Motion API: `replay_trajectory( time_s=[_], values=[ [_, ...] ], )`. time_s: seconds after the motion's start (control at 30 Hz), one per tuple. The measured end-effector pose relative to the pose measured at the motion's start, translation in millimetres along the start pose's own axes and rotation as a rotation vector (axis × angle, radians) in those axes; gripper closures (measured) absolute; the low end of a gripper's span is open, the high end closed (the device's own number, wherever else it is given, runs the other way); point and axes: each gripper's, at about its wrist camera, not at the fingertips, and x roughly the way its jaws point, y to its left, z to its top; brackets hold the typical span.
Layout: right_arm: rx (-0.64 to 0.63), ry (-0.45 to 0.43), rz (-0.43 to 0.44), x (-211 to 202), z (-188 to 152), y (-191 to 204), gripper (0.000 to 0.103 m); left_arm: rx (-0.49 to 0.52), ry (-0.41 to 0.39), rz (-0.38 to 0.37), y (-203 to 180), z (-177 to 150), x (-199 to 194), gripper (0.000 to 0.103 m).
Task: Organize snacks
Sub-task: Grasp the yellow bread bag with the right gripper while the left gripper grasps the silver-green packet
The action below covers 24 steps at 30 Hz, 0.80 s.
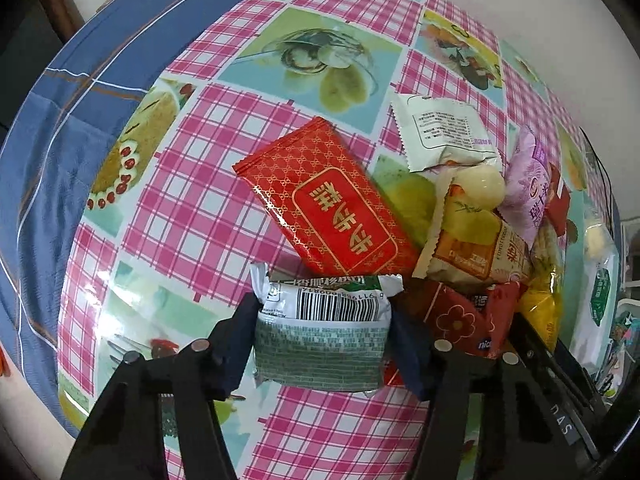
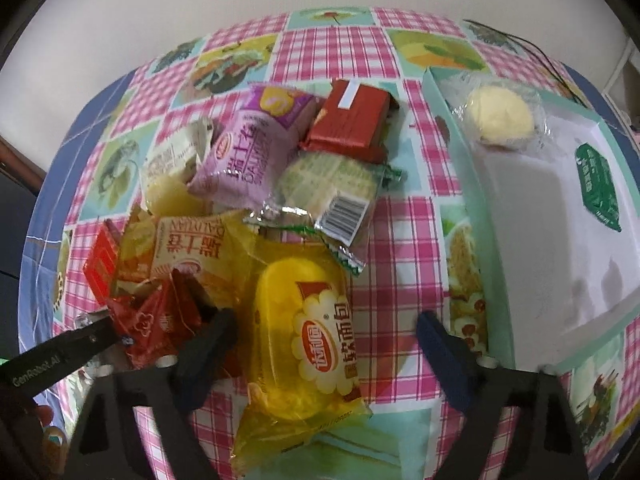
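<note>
Two hand-held grippers pointed down at a table covered with a pink plaid oilcloth (image 1: 208,184) printed with food pictures.

Left wrist view: the left gripper (image 1: 322,334), low in the frame, had its dark pads pressed against both sides of a green-and-white foil snack packet with a barcode (image 1: 320,332); the packet was held. Above it, at frame centre, lay a flat red packet with gold lettering (image 1: 324,208). The rest of the snack pile sat to the right, including a white sachet (image 1: 444,132) and a lilac packet (image 1: 528,184).

Right wrist view: the right gripper (image 2: 326,340) stood with its jaws fairly wide, straddling a clear yellow bread bag (image 2: 304,344) at lower centre. The left finger (image 2: 208,344) was just beside the bag; the right finger (image 2: 444,356) stood apart from it, so no grip was made. A shallow white box with pale green walls (image 2: 472,216) occupied the right side, with a round pale-yellow wrapped cake (image 2: 500,116) in its upper corner.
</note>
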Motion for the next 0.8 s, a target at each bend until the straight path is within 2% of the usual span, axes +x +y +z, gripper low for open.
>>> replay_trajectory(
  time_s=[0.1, 0.13, 0.23, 0.37, 0.67, 0.8],
  values=[
    [0.005, 0.003, 0.025, -2, 1, 4, 0.037, -0.014, -0.004, -0.015, 0, -1, 0, 0.043],
    [0.007, 0.008, 0.037, -1, 0, 5, 0.047, -0.017, -0.006, -0.017, 1, 0, 0, 0.043],
    [0.014, 0.009, 0.052, -2, -3, 11, 0.054, -0.025, -0.013, -0.018, 2, 1, -2, 0.044],
    [0.025, 0.001, 0.087, -2, -6, 8, 0.059, -0.043, -0.047, -0.026, 7, 3, -20, 0.044],
    [0.036, -0.046, 0.111, -33, -4, -8, 0.059, -0.061, -0.133, -0.041, 3, 11, -52, 0.044],
    [0.042, -0.059, 0.119, -43, -3, -16, 0.059, -0.053, -0.156, -0.04, -4, 4, -55, 0.044]
  ],
)
